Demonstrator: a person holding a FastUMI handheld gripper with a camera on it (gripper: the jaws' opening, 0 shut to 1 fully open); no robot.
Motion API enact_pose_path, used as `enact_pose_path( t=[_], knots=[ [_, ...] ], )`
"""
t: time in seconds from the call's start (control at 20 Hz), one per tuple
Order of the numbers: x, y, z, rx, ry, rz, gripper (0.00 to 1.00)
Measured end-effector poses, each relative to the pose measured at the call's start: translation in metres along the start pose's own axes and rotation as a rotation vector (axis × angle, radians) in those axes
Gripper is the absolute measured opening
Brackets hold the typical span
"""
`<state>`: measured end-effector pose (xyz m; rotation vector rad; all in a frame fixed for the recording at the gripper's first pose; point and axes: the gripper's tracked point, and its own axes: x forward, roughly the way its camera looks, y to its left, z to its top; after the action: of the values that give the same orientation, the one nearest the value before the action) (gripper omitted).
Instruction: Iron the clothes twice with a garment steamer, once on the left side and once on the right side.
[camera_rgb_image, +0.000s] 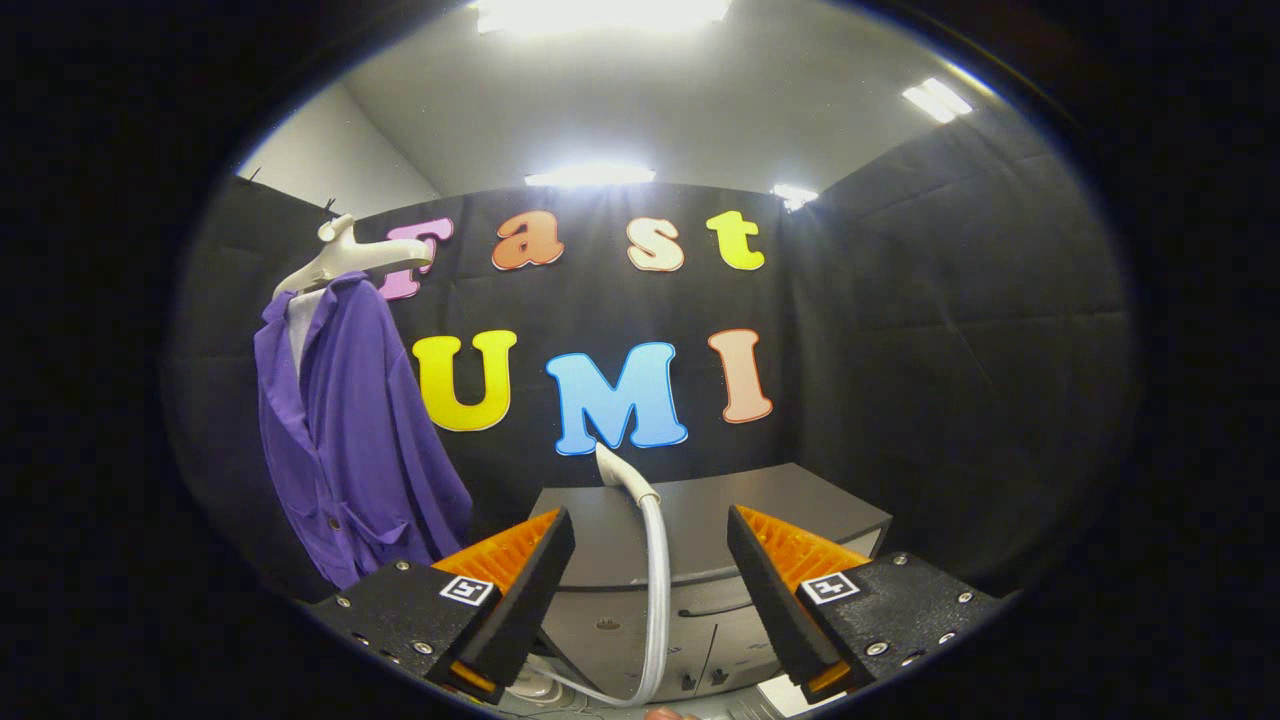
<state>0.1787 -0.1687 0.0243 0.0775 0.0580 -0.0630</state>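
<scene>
Purple shirt (345, 430) on hanger (345, 258) – steamer hose (655, 570) ahead between gripper (650, 560) jaws, spread wide, holding nothing.

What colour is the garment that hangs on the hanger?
Purple, plain; the garment shows best in the gripper view. The gripper is open, around the hose.

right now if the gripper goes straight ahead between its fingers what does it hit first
Most likely the steamer hose, which rises in the gap just ahead of the open gripper. Beyond it stands the grey cabinet. Depth is hard to judge here. The purple garment hangs off to the side.
</scene>
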Motion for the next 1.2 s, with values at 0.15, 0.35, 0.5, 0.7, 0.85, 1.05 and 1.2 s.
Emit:
enact_pose_path(
  t=[0.15, 0.35, 0.5, 0.7, 0.85, 1.05, 1.2],
  knots=[
    [0.043, -0.029, 0.010, 0.014, -0.015, -0.019, 0.95],
    [0.096, -0.058, 0.019, 0.066, -0.009, -0.024, 0.95],
    [0.136, -0.068, 0.019, 0.152, 0.043, -0.009, 0.94],
    [0.187, -0.057, 0.004, 0.288, 0.130, 0.065, 0.95],
    [0.218, -0.034, -0.022, 0.352, 0.237, 0.150, 0.95],
    [0.249, -0.010, -0.054, 0.398, 0.378, 0.233, 0.95],
    [0.268, 0.013, -0.071, 0.519, 0.474, 0.294, 0.95]
  ],
)
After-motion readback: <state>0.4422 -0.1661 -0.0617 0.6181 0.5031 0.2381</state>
